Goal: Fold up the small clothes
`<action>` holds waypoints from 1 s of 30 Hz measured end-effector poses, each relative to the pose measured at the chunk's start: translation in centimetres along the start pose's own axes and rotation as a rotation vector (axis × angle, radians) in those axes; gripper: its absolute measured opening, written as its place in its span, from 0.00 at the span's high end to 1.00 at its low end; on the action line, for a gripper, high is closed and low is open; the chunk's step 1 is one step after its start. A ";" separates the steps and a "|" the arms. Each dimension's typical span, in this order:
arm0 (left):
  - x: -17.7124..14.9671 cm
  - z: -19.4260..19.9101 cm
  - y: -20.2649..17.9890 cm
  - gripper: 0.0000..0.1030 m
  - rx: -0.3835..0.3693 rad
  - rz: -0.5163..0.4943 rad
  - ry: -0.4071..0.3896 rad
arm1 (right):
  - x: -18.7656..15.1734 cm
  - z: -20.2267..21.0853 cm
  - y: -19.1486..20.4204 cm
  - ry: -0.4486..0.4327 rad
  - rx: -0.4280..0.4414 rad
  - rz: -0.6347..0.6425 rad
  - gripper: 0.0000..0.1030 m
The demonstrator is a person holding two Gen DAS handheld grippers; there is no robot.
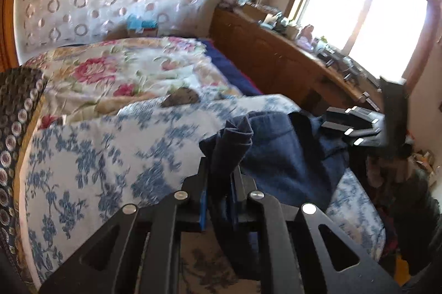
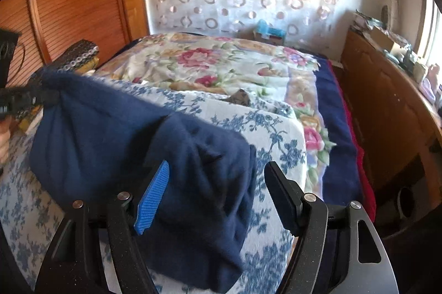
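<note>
Left tool (image 1: pixel 221 169) pinches the navy garment (image 2: pixel 116 133); right tool (image 2: pixel 218 183) spread above it; no legible writing.

One navy garment (image 2: pixel 116 128) lies on one bed (image 2: pixel 276 133), under two flowered covers, blue (image 2: pixel 279 144) and pink (image 2: pixel 210 64). Two hand-held grippers show, left (image 1: pixel 221 172) and right (image 2: pixel 218 200).
</note>
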State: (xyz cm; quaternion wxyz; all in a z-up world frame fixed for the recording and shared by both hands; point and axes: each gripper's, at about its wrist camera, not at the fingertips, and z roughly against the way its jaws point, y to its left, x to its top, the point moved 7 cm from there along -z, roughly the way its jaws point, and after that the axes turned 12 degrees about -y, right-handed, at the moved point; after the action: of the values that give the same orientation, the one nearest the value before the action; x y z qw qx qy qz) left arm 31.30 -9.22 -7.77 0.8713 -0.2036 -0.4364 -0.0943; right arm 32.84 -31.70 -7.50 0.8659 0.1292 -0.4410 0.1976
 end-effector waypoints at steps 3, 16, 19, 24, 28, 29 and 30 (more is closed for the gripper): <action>-1.0 -0.8 0.5 0.90 0.023 -0.010 0.013 | 0.7 0.3 0.4 -0.019 0.025 -0.025 0.29; -1.5 -1.6 0.7 0.89 0.029 -0.027 0.015 | -1.9 -1.2 3.8 0.070 0.008 0.115 0.29; -1.5 -1.8 0.8 0.89 0.031 -0.025 0.018 | -1.1 -2.5 0.9 0.054 -0.037 0.095 0.29; -1.6 -2.0 0.8 0.89 0.035 -0.022 0.027 | 1.2 -4.0 -6.3 0.028 -0.213 -0.022 0.54; -1.7 -2.5 0.9 0.89 0.038 -0.020 0.038 | 1.7 -3.0 -6.1 -0.005 -0.158 -0.064 0.49; -1.7 -2.6 1.0 0.89 0.039 -0.020 0.041 | 1.5 -2.8 -5.7 -0.003 -0.135 -0.082 0.43; -1.8 -2.7 1.0 0.89 0.040 -0.020 0.044 | 1.2 -2.7 -5.2 -0.004 -0.101 -0.103 0.32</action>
State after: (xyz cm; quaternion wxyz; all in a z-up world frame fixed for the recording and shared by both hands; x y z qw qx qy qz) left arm 32.51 -9.48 -10.95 0.8837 -0.1796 -0.4208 -0.0989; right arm 37.77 -35.03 -8.31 0.8795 0.1081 -0.4449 0.1298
